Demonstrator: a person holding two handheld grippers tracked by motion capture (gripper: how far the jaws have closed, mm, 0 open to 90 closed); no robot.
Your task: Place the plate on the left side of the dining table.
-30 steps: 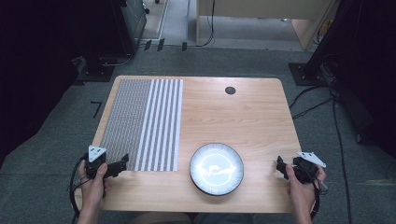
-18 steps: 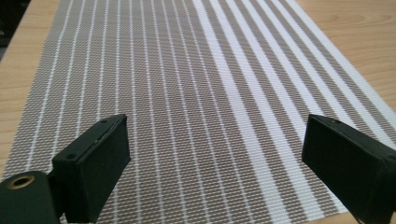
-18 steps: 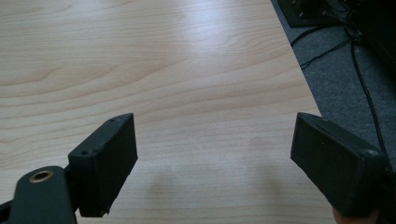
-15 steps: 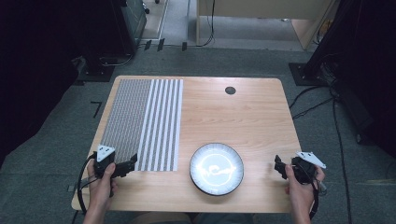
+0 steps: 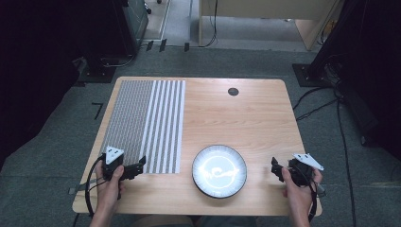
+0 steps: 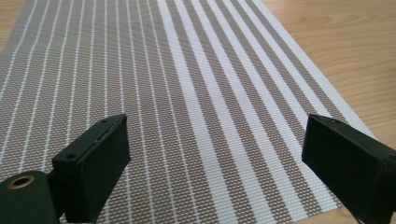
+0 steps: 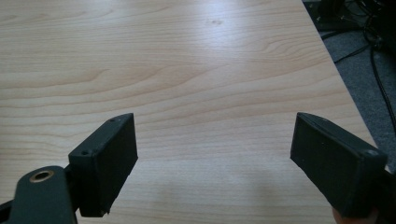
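A brown placemat with white stripes [image 5: 146, 123] lies flat on the left half of the wooden table [image 5: 246, 118]. A shiny dark-rimmed plate [image 5: 220, 170] sits near the front edge, right of the mat. My left gripper [image 5: 137, 168] hovers open at the mat's near edge; in the left gripper view its jaws stand wide apart over the mat [image 6: 196, 93]. My right gripper [image 5: 276, 169] is open near the table's front right corner, right of the plate, with bare wood [image 7: 187, 84] between its jaws.
A small round black cable hole [image 5: 233, 91] sits near the table's far edge. Cables [image 5: 321, 101] trail over the grey carpet at the right. Dark furniture stands at both sides and a wooden desk [image 5: 265, 19] at the back.
My left gripper has moved rightward, from beside the mat's near left corner to over its near edge. The right gripper has stayed put.
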